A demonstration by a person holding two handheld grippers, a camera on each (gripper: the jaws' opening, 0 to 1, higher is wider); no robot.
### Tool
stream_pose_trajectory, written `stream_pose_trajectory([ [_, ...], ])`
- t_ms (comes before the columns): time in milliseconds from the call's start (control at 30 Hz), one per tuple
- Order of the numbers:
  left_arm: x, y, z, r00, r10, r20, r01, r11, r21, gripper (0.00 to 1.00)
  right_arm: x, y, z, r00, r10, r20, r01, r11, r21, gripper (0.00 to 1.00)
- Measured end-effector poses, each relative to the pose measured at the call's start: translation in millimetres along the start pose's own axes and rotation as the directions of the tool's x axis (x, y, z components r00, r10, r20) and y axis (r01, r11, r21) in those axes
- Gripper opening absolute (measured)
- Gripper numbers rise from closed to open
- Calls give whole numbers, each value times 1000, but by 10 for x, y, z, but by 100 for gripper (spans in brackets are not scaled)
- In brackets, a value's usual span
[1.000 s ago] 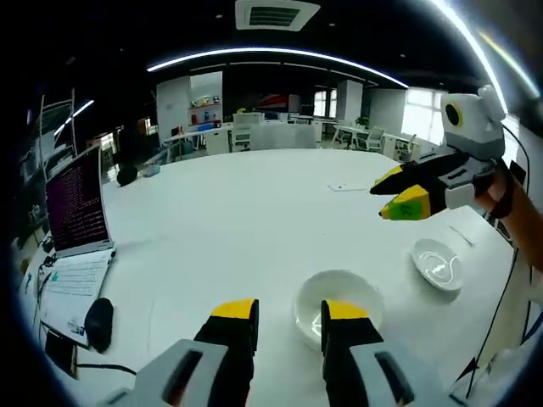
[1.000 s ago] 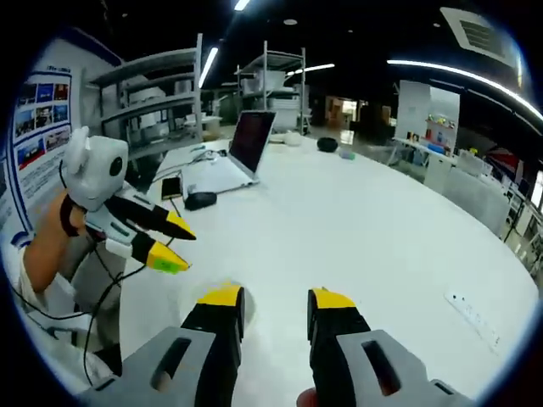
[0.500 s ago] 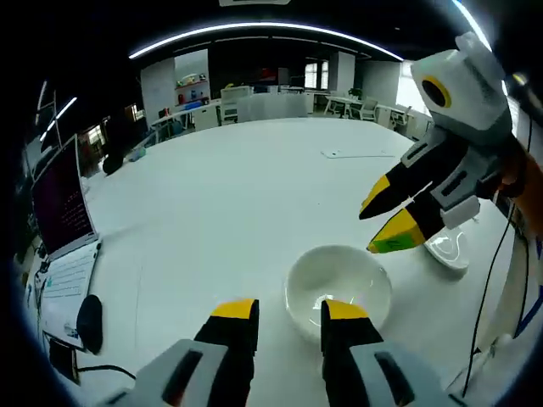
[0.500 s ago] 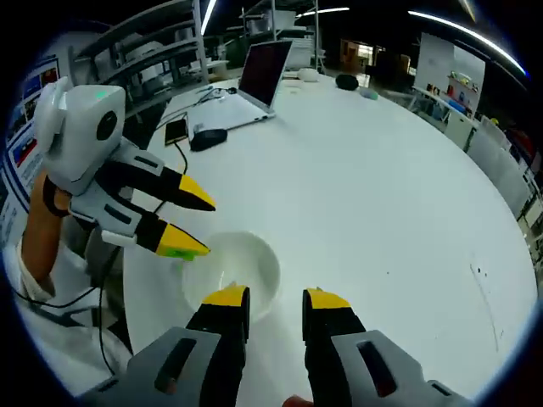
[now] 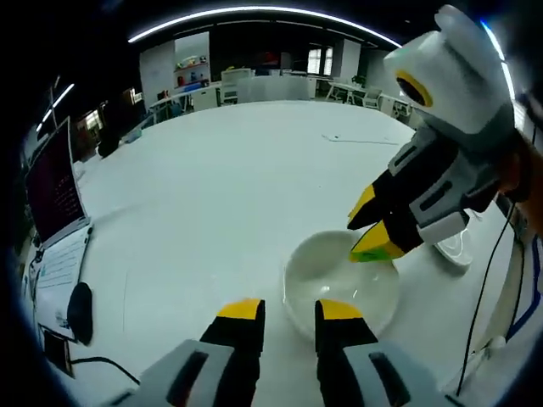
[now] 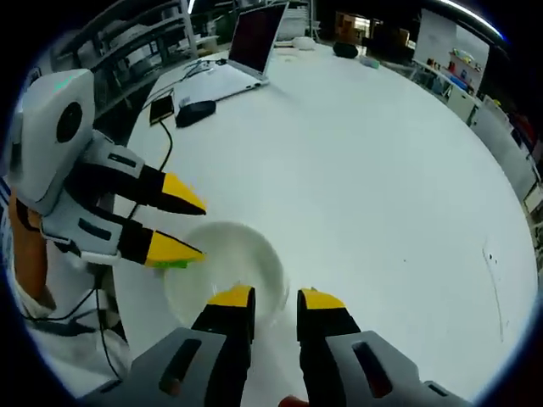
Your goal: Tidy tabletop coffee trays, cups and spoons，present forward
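White and broad, the desk [image 5: 221, 178] is seen under dim office lighting. An open laptop [image 6: 242, 51] and a black mouse [image 6: 195, 112] are set near its far edge. A white bowl [image 5: 339, 284], glossy and round, is placed close to the near edge, with a smaller white saucer [image 5: 454, 248] just beyond it. The left hand-held gripper [image 5: 285, 312] is held slightly parted just before the bowl's rim, gripping nothing. The right hand-held gripper [image 5: 366, 229] is poised over the bowl's far rim, jaws slightly apart and empty.
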State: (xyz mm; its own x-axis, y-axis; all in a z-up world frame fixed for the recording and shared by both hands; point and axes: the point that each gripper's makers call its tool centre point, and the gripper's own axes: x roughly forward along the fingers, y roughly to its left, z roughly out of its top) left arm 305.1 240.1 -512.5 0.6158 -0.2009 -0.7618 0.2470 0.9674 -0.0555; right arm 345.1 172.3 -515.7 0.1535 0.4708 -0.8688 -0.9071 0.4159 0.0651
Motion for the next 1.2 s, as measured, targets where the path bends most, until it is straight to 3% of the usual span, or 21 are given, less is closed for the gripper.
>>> stream_pose_trajectory([
  [300, 35, -72, 3, 1000, -8, -27, 8, 1000, -12, 20, 121, -39, -80, 995, -59, -79, 56, 998, -37, 16],
  [433, 86, -31, 1, 999, 22, -27, -22, 999, -26, 17, 170, -99, -54, 993, -86, -83, 82, 996, -45, 14],
  [633, 58, -51, -24, 999, 33, -38, -34, 999, -36, 16, 182, -142, -33, 990, -86, -112, 90, 996, 29, 11],
  [800, 41, -27, -10, 998, 48, -36, -51, 994, -101, 11, 180, -151, -43, 983, -93, -155, 104, 993, 64, 10],
  [967, 15, -34, -44, 990, 74, -118, -90, 986, -139, 9, 175, -152, -38, 978, -78, -193, 104, 986, 127, 8],
  [1200, 40, -5, -29, 975, 80, -208, -118, 977, -176, 7, 153, -129, -69, 970, -85, -228, 121, 981, 151, 7],
])
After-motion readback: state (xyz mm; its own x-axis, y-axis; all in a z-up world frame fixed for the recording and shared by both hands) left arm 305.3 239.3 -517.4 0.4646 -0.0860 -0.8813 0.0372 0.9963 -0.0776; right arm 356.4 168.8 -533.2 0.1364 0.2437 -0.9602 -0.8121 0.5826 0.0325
